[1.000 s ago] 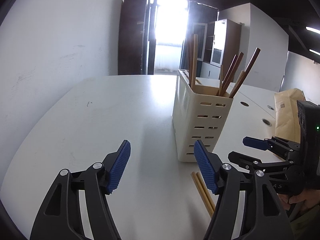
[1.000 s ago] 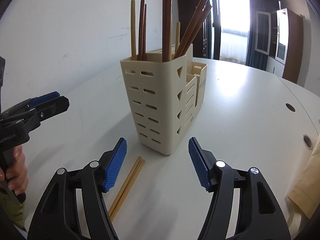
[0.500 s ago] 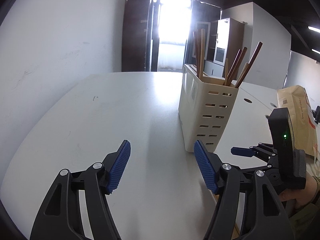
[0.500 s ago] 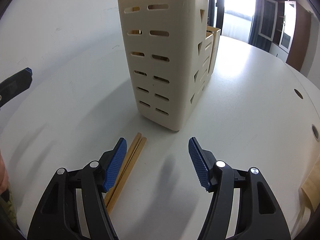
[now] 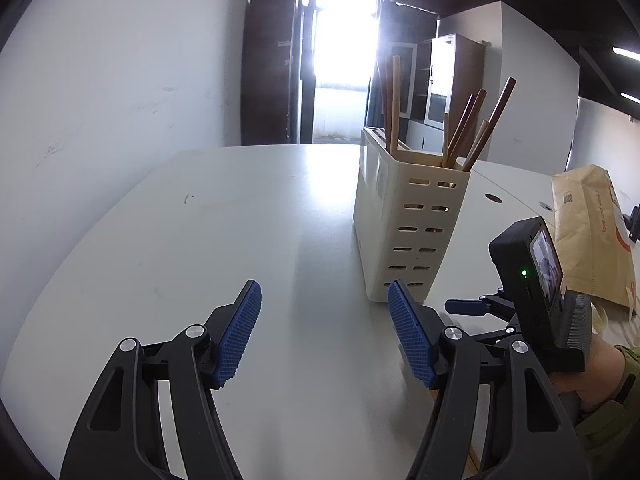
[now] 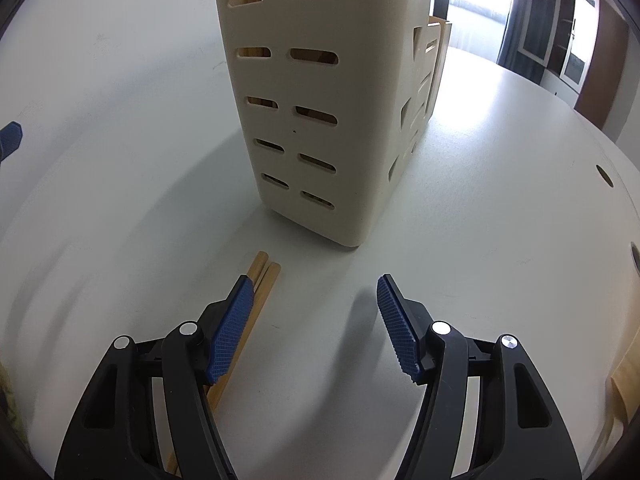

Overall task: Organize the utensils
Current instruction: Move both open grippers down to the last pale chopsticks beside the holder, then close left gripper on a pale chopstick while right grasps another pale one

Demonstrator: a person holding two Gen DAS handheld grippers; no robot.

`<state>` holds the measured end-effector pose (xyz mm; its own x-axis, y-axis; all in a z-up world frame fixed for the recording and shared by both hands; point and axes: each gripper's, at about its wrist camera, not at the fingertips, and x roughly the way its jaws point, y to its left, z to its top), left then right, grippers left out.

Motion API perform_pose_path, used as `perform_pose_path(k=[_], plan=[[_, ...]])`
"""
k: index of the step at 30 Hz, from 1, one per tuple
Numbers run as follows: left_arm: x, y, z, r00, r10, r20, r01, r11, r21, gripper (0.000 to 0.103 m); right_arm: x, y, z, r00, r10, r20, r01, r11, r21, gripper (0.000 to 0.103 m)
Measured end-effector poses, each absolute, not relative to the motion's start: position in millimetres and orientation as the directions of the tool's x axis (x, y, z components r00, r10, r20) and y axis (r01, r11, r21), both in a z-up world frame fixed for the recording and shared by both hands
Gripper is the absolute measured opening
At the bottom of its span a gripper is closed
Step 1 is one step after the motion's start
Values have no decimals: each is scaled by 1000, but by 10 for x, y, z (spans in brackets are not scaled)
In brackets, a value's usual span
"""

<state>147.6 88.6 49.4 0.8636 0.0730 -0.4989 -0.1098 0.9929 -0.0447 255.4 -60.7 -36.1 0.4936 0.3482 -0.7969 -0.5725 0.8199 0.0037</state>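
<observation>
A cream slotted utensil holder (image 6: 320,112) (image 5: 408,224) stands on the white table, with several wooden chopsticks (image 5: 472,128) upright in it. A pair of light wooden chopsticks (image 6: 260,280) lies flat on the table just in front of the holder. My right gripper (image 6: 314,320) is open and low over the table; its left finger covers part of the pair, and nothing is between the pads. My left gripper (image 5: 324,332) is open and empty, left of the holder. In the left wrist view the right gripper's body (image 5: 528,292) shows, held by a hand (image 5: 600,364).
The white table (image 5: 200,240) runs back to a white wall on the left. A brown paper bag (image 5: 592,232) lies at the right. Round cable holes (image 6: 605,176) sit in the table to the right of the holder.
My right gripper has tilted down and come closer to the table; the lying chopsticks now sit under its left finger. The left wrist view has shifted only slightly.
</observation>
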Motion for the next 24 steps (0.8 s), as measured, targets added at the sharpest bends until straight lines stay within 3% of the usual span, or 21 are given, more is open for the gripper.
perform_pose_path(k=[11,13,15,17,24], plan=[[1510,868,447,850,72,-522,-110,993,-42,66,2580,-546,-355,492,330,-806,-590,807,-29,62],[1537,866,409,841,61,-538,-105,993,-51,66,2571,-555,-367,491,337,-803,-594,804,-25,56],[1558,847,376,835,64,-547,-104,994,-42,66,2556,-575,-354,490,341,-802,-594,804,-21,38],[1573,831,338,828,62,-558,-101,994,-39,66,2536,-612,-349,488,346,-801,-597,802,-16,31],[1695,765,177,787,48,-616,-82,996,-28,66,2447,-671,-329,472,360,-805,-616,788,-8,18]])
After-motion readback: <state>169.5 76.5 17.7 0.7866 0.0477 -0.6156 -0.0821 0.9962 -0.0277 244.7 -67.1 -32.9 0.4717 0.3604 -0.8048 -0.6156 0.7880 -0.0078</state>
